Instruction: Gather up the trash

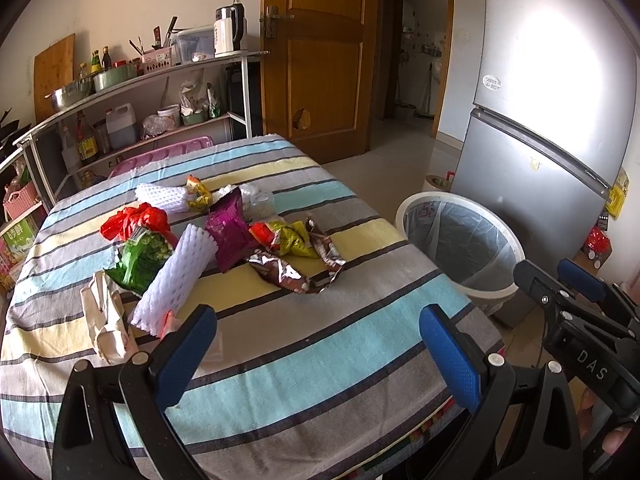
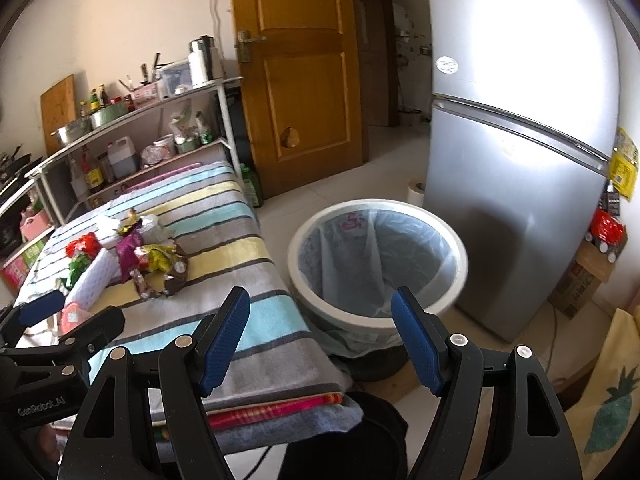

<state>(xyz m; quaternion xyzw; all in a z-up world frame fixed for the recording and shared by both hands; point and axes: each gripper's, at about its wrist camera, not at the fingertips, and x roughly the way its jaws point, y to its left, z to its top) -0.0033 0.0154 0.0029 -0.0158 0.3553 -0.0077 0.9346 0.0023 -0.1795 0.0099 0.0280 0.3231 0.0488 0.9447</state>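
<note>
Trash (image 1: 224, 240) heaped mid-worktop (image 1: 304, 360) on the striped cloth: wrappers, red bag (image 1: 134, 220), foam sleeve (image 1: 176, 280). Sleeve lying long, near end toward the left gripper (image 1: 316, 354), far end pointing at the purple wrapper (image 1: 230, 232). Bin (image 2: 376, 264) lined and standing on the floor right of the worktop, fridge (image 2: 520, 160) just beyond. Left jaws wide apart, holding nothing. Right gripper (image 2: 320, 340) over the worktop's right edge near the bin, jaws likewise spread, nothing held.

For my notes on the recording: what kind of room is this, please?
Probably a small home kitchen or dining corner: a fridge, a shelf with pots, sauce bottles and a kettle, and a cloth-covered table beside a lined trash bin.
</note>
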